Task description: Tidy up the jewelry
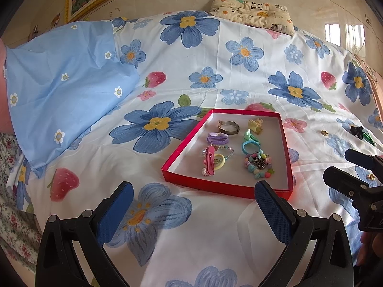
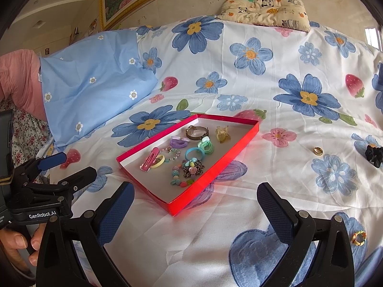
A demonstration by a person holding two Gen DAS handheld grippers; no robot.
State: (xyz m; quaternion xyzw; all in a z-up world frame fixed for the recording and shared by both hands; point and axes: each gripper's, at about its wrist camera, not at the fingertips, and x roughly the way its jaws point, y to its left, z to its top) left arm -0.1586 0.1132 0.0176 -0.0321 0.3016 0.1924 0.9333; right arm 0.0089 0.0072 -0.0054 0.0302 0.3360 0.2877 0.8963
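A shallow red box (image 1: 226,186) (image 2: 216,167) lies on the flowered bedsheet. It holds a metal watch (image 1: 228,126) (image 2: 197,132), a pink hair clip (image 1: 209,161) (image 2: 150,159), coloured hair ties, a bead bracelet and a dark brooch (image 2: 193,168). Outside it lie a gold ring (image 2: 318,151) (image 1: 324,132), a black bow clip (image 2: 374,154) (image 1: 356,131) and a small gold earring (image 2: 358,237). My left gripper (image 1: 194,197) is open and empty just in front of the box. My right gripper (image 2: 195,199) is open and empty at the box's near corner.
A light blue pillow (image 1: 67,86) (image 2: 95,76) lies at the left. A cream panda-print pillow (image 1: 253,13) (image 2: 265,12) lies at the head of the bed against the wall. Each gripper shows at the edge of the other's view.
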